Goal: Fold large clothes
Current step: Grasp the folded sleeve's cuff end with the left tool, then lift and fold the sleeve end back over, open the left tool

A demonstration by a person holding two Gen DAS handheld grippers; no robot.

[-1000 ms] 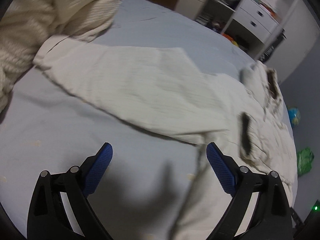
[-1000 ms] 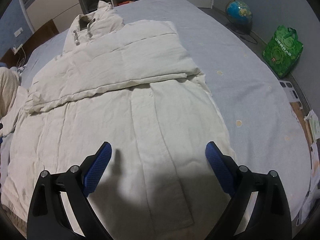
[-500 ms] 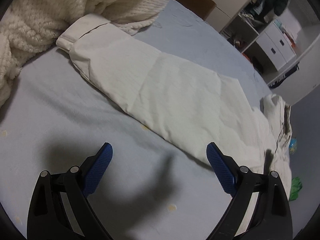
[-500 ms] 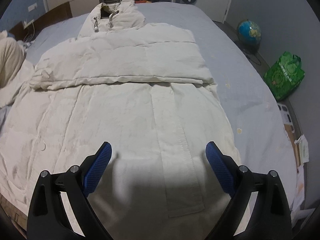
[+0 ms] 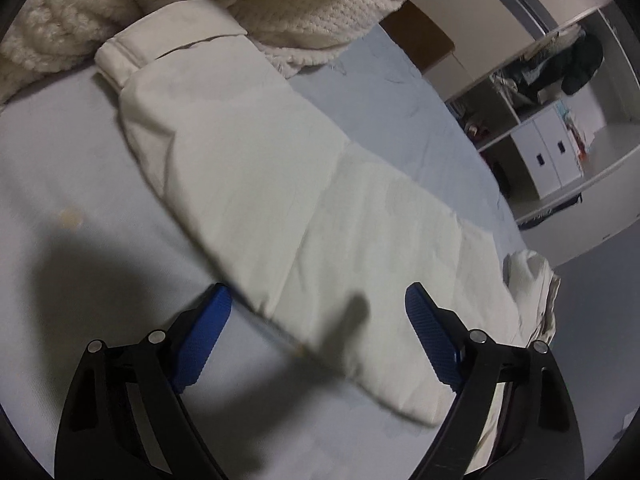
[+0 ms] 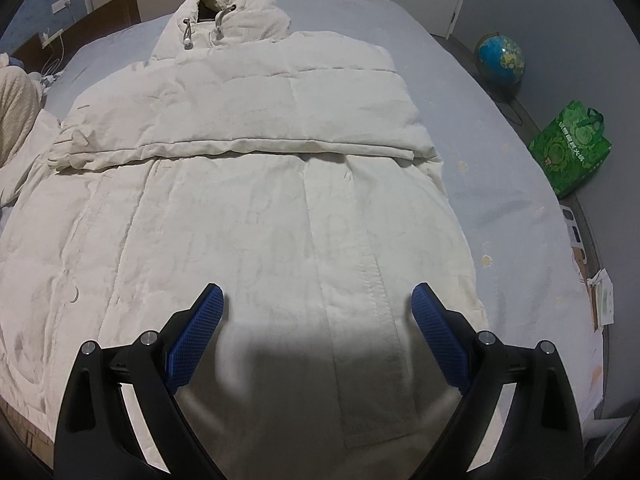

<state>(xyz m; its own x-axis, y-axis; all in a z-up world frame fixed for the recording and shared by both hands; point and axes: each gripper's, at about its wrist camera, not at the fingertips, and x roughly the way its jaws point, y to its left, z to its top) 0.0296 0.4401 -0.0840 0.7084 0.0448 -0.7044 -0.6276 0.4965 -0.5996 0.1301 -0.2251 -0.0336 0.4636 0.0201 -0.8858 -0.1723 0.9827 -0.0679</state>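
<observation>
The left gripper (image 5: pixel 316 334) has closed in on the coat's outstretched sleeve (image 5: pixel 280 208): half a second ago the sleeve lay well ahead of the jaws, and now its near edge runs between them, with the cuff (image 5: pixel 120 56) at the far left resting against a cream knitted blanket (image 5: pixel 304 4). The jaws are spread wide and hold nothing. This reads as the approach to a grasp on that sleeve, so it can be carried across the body of the coat.

The right gripper (image 6: pixel 318 334), also spread and empty, has moved little; it has only swung to face the coat (image 6: pixel 256 216) more squarely. From its view the other sleeve (image 6: pixel 256 120) is already folded flat across the chest, just below the hood (image 6: pixel 232 28) with its drawcords. So one sleeve is in and one remains, and the lengthwise folds of the body are probably still to come.

The coat lies spread on a bed (image 6: pixel 500 168) with a pale grey-blue sheet, smooth and faintly spotted, soft enough that a pinch may gather sheet along with fabric. Around it: a wooden headboard (image 5: pixel 416 40) at the far end, open white shelving with drawers (image 5: pixel 556 152) beyond, and on the floor to the right a globe (image 6: pixel 500 58), a green shopping bag (image 6: pixel 572 146) and some papers (image 6: pixel 602 296).
</observation>
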